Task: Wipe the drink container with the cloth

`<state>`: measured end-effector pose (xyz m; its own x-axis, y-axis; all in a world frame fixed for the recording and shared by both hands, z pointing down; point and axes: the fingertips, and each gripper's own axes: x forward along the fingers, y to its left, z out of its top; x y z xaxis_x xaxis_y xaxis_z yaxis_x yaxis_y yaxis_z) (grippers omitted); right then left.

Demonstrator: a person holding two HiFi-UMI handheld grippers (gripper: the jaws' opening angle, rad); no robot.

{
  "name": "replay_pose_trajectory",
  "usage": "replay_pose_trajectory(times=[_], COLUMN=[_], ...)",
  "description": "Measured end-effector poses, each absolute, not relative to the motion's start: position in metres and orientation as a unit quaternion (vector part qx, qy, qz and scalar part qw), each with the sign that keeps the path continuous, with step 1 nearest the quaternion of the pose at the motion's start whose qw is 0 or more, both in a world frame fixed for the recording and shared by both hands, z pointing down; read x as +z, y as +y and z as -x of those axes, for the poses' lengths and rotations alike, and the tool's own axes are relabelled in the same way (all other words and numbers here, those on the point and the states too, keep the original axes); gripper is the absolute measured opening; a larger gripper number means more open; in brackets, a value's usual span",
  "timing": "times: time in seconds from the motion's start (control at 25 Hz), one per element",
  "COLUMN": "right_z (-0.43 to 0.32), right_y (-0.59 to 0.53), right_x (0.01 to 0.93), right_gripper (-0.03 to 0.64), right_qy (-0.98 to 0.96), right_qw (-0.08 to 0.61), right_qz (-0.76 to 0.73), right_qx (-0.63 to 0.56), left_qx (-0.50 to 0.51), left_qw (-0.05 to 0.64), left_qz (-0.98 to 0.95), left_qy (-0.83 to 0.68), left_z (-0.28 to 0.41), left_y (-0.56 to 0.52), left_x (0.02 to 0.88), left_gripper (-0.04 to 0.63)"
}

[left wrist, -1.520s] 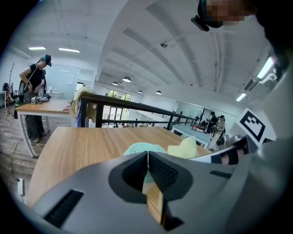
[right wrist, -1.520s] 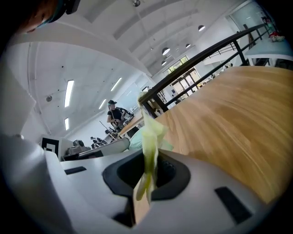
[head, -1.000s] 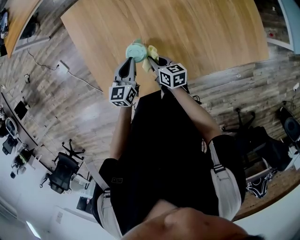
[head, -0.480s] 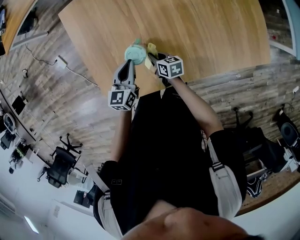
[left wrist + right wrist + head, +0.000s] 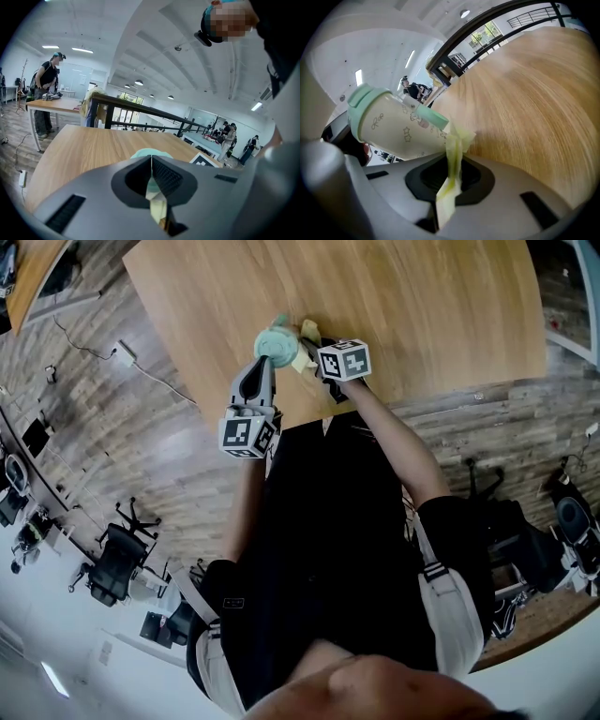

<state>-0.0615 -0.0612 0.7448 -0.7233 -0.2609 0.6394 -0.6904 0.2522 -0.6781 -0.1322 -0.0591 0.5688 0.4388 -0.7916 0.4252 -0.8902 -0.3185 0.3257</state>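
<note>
Above the wooden table (image 5: 431, 306), my left gripper (image 5: 266, 359) is clamped on the tilted drink container (image 5: 398, 126), and my right gripper (image 5: 451, 176) pinches the yellow cloth (image 5: 454, 150), which touches the container's side.

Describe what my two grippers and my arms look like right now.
The left gripper and the right gripper both have smooth grey shells with black ribbed jaws. Each carries a white cube printed with black square markers. The sleeves are short: black at the cuff, white with dark stripes higher up.
</note>
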Motion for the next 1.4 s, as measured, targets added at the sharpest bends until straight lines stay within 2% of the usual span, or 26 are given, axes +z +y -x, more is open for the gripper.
replay_pose_trajectory(times=[0.76,1.4], right_z=[0.062,0.068], right_y=[-0.048,-0.059], right_x=[0.611,0.686], right_gripper=[0.044,0.044], right_qy=[-0.863,-0.849], right_qw=[0.190,0.270], right_qz=[-0.193,-0.153], right_qx=[0.427,0.429], left_qx=[0.089,0.080], left_qw=[0.266,0.265], left_qz=[-0.802,-0.789], left_qy=[-0.527,-0.549], left_z=[0.132,0.135], left_y=[-0.056,-0.058], left_x=[0.575,0.574], left_gripper=[0.025,0.024])
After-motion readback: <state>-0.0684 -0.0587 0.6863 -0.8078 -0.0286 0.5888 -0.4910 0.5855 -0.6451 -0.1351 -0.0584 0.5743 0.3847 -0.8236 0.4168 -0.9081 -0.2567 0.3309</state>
